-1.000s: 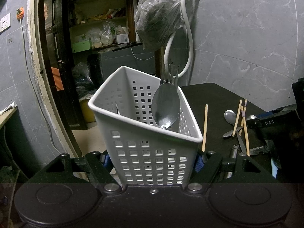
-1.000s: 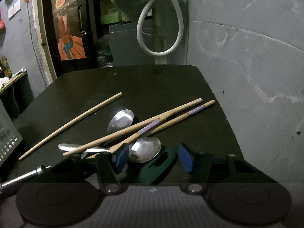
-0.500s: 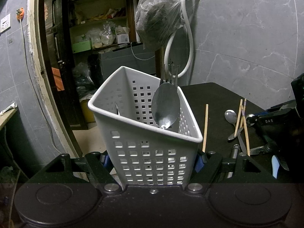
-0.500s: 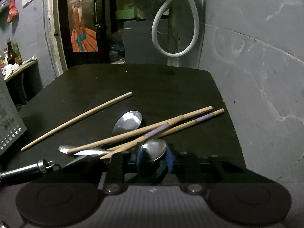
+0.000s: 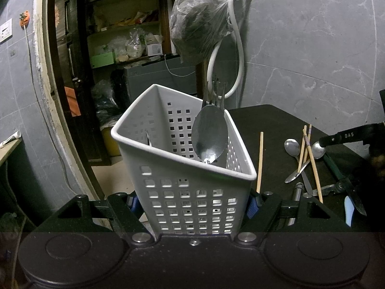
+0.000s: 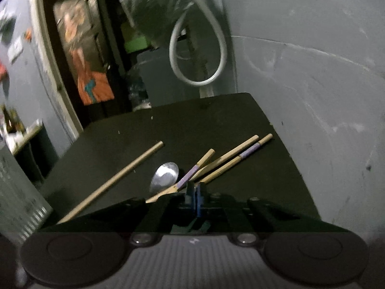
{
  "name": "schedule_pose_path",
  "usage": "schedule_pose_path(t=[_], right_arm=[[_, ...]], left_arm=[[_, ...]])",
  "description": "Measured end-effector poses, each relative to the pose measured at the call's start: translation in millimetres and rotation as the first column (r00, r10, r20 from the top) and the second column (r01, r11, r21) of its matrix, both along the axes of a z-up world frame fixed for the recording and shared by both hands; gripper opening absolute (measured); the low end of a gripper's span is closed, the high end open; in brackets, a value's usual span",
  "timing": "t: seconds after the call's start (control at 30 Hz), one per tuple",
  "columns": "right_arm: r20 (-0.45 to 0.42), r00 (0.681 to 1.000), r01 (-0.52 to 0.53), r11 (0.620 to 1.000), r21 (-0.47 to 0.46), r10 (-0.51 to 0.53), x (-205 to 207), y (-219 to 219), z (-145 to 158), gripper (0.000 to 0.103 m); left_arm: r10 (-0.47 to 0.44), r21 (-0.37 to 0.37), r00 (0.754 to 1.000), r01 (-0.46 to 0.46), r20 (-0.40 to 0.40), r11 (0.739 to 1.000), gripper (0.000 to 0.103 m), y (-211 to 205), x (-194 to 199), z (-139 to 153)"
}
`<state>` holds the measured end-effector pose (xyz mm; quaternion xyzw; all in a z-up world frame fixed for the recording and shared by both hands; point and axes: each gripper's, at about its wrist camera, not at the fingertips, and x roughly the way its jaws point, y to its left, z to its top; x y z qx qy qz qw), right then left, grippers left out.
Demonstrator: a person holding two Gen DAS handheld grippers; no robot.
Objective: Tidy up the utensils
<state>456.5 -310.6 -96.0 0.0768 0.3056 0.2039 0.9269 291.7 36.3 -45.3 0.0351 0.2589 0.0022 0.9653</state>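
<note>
Two tongs work the table point(image 6: 192, 125). Nearest, the left tongs point(image 5: 192, 204) clamp the white basket point(image 5: 134, 142) by its side walls, mouth up, with a big spoon point(image 5: 209, 132) and a fork point(image 5: 216, 91) standing inside. The right tongs point(image 6: 196, 198), jaws just closed flush together, sit at the loose spoon point(image 5: 317, 149) under crossed chopsticks point(image 6: 231, 159). Whether they pinch it is hidden. The basket lies to their left.

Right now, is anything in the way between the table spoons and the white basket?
Yes: chopsticks lie crossed over the loose spoons and could get dragged along. The white basket is open on top, with a big spoon and fork leaning inside.
</note>
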Motion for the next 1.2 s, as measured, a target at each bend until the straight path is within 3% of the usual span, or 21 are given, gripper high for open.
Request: schedule_pose_path(t=[0.3,0.47,0.67,0.7,0.8,0.93,1.03,1.2], right_arm=[[-0.109,0.993,0.052,0.984,0.172,-0.034,14.8,-20.2,-20.3,0.001],[-0.126,0.992,0.033,0.976,0.215,-0.006,24.9,-25.7,-23.5,0.005],[-0.111,0.992,-0.033,0.982,0.185,0.054,23.7,-19.3,-19.5,0.013],[-0.107,0.992,-0.046,0.983,0.177,0.065,23.1,-17.8,-18.5,0.017],[-0.112,0.989,-0.086,0.991,0.101,0.097,23.2,-9.7,-17.2,0.046],[-0.093,0.984,-0.153,0.988,0.03,0.155,24.8,2.4,-14.2,0.042],[-0.094,0.978,-0.182,0.983,0.029,0.184,23.7,4.9,-15.6,0.023],[-0.114,0.972,-0.187,0.973,0.135,0.203,27.3,-1.7,-19.6,0.018]], left_arm=[[-0.01,0.009,1.0,0.01,0.0,1.0,0.078,-0.5,1.0,0.0],[-0.009,0.01,1.0,0.009,0.0,1.0,0.078,-0.8,1.2,-0.1],[-0.009,0.01,1.0,0.009,0.0,1.0,0.078,-0.9,1.2,0.0],[-0.009,0.01,1.0,0.009,0.0,1.0,0.078,-1.0,1.3,-0.1],[-0.009,0.011,1.0,0.009,0.0,1.0,0.078,-0.4,1.1,0.2],[-0.008,0.011,1.0,0.008,0.0,1.0,0.078,-0.9,1.5,0.1],[-0.009,0.012,1.0,0.009,0.0,1.0,0.078,-1.1,1.4,0.1],[-0.009,0.011,1.0,0.009,-0.001,1.0,0.078,-1.4,1.5,0.1]])
